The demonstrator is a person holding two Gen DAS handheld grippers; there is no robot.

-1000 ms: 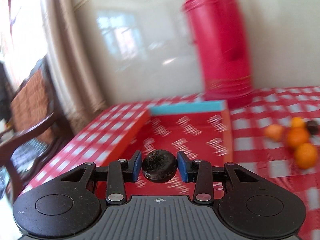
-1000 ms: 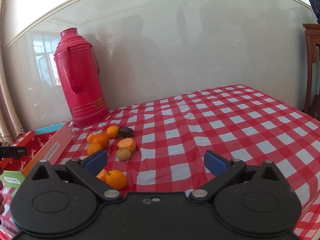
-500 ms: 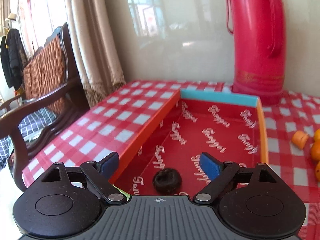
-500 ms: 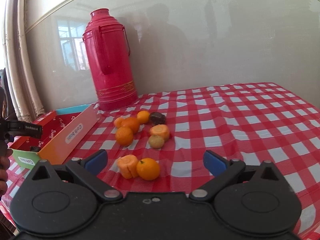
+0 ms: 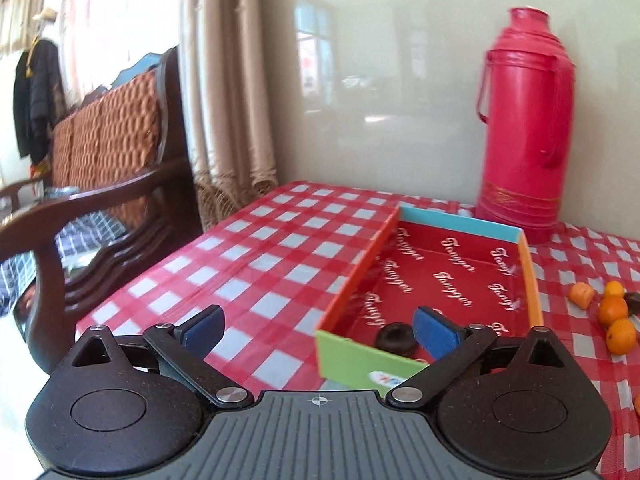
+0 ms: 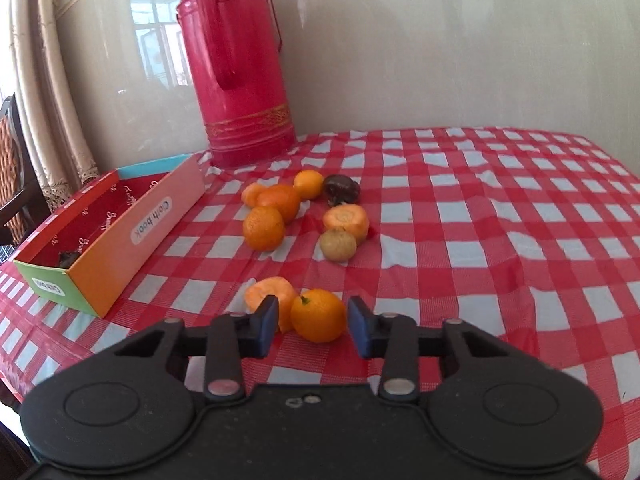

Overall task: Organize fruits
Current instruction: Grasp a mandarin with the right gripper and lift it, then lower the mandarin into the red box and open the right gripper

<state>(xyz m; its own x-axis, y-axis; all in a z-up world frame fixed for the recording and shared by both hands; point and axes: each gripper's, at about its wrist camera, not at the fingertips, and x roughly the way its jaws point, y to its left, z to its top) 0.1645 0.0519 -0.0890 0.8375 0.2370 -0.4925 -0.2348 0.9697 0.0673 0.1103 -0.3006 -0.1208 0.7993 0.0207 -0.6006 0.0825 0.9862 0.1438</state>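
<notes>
A shallow red cardboard box (image 5: pixel 529 264) (image 6: pixel 168 216) lies on the checked tablecloth. A dark wrinkled fruit (image 5: pixel 395 338) rests inside its near end. My left gripper (image 5: pixel 318 330) is open and empty, pulled back in front of the box. Loose oranges (image 6: pixel 264 227), carrot pieces (image 6: pixel 347 219), a yellowish fruit (image 6: pixel 338 245) and a dark fruit (image 6: pixel 341 189) lie right of the box. My right gripper (image 6: pixel 313 326) is partly closed around a small orange (image 6: pixel 318 314) on the cloth, with narrow gaps still showing at both pads. A carrot piece (image 6: pixel 268 296) lies just left of it.
A tall red thermos (image 6: pixel 236 64) (image 5: pixel 524 120) stands against the wall behind the box. A wooden chair (image 5: pixel 100 184) and curtains stand beyond the table's left edge (image 5: pixel 132 280). Bare checked cloth (image 6: pixel 500 220) spreads to the right of the fruit.
My left gripper opened, dropped the dark fruit into the box and drew back to the left. My right gripper came down over the small orange and narrowed its jaws around it.
</notes>
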